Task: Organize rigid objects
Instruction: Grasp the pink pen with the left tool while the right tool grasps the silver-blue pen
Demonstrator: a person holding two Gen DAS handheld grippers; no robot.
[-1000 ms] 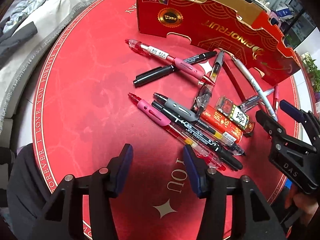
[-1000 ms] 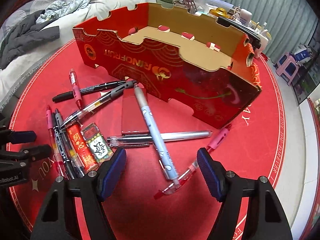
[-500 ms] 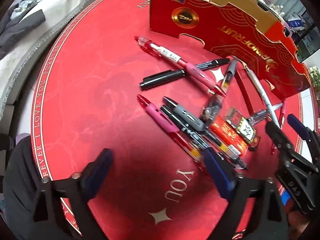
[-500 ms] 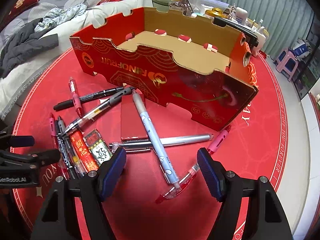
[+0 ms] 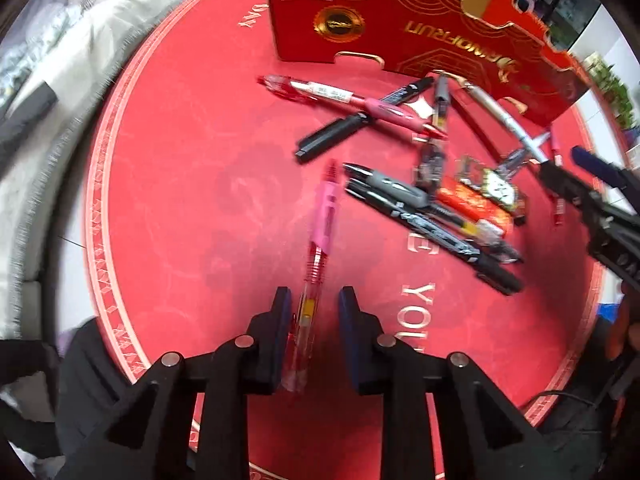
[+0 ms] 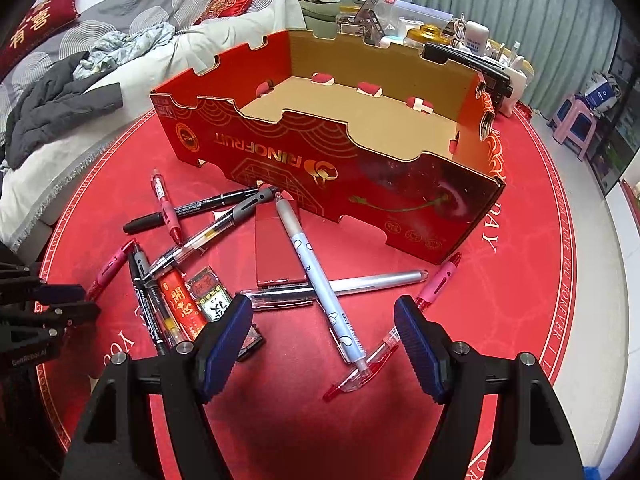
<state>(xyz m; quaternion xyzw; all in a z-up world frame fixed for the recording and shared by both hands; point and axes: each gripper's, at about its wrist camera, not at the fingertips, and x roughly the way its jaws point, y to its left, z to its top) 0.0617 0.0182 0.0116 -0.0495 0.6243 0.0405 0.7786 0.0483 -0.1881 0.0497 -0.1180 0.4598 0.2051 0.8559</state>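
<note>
A red pen with a pink grip [image 5: 324,216] lies apart from the pile, its clear end between the pads of my left gripper [image 5: 312,300]. The jaws are closing, and a gap still shows between the pen and the right pad. The other pens, a marker and small red packets [image 5: 420,208] lie in a heap to the right. My right gripper [image 6: 324,320] hangs open over a pale blue pen [image 6: 316,276] that crosses a silver pen [image 6: 380,280]. Nothing is between its pads. The open red cardboard box [image 6: 320,152] stands behind the pens.
The round red table mat [image 6: 520,300] ends close on the right. A second pink-grip pen [image 6: 436,280] lies near the box corner. A bed with clothes [image 6: 60,100] is on the left, and bottles and devices [image 6: 468,56] crowd behind the box.
The left jaws spread wide, then narrowed around the pink-grip pen. That pen swung out of the heap and now lies along the gripper's line. The right gripper stayed open and hardly moved.
</note>
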